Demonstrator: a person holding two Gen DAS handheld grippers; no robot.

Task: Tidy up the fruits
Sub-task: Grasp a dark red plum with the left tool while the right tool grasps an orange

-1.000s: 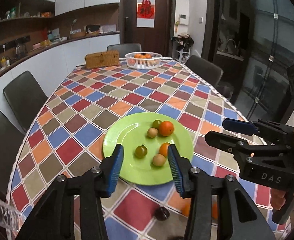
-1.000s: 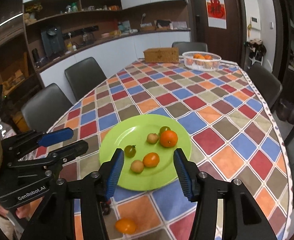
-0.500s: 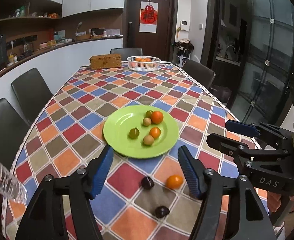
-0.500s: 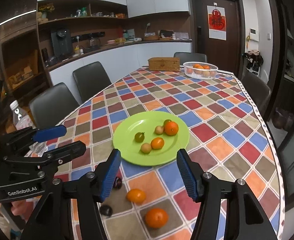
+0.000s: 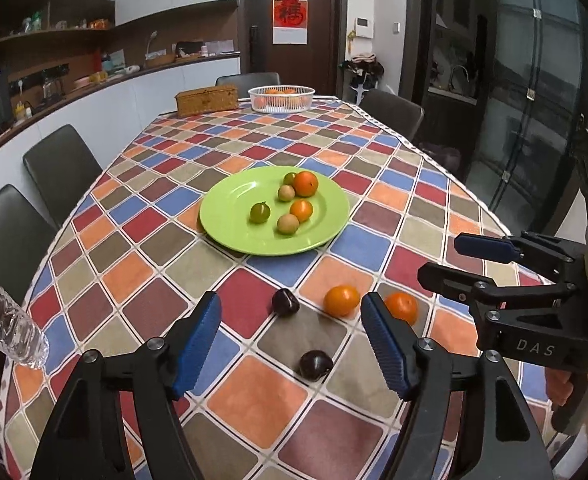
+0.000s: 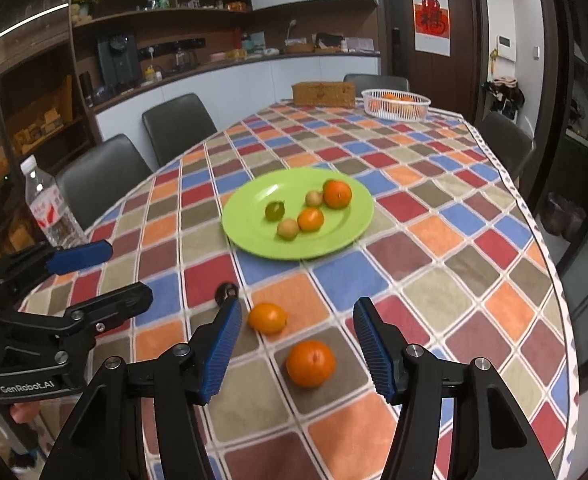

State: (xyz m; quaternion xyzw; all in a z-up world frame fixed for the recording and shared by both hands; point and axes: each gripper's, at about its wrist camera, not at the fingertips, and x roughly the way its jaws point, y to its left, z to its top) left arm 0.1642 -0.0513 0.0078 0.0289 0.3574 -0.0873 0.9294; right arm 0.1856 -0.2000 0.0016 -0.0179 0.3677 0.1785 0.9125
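A green plate [image 5: 229, 216] [image 6: 249, 236] on the checked tablecloth holds several small fruits: oranges, pale round ones and green ones. Near the front edge lie two loose oranges [image 5: 341, 300] [image 5: 402, 307] and two dark plums [image 5: 285, 301] [image 5: 315, 365]. In the right wrist view the oranges [image 6: 267, 318] [image 6: 310, 363] lie between my fingers, and one plum [image 6: 226, 291] shows by the left fingertip. My left gripper [image 5: 291, 350] is open and empty above the plums. My right gripper [image 6: 296, 354] is open and empty above the nearer orange.
A clear water bottle [image 5: 1, 320] [image 6: 51, 208] stands at the table's left edge. A white basket of oranges [image 5: 281, 98] [image 6: 396, 104] and a wicker box [image 5: 206, 99] sit at the far end. Dark chairs [image 6: 177, 124] line both sides.
Both grippers have pulled back from the plate toward the table's near end and stayed open. The loose oranges and plums have come into view.
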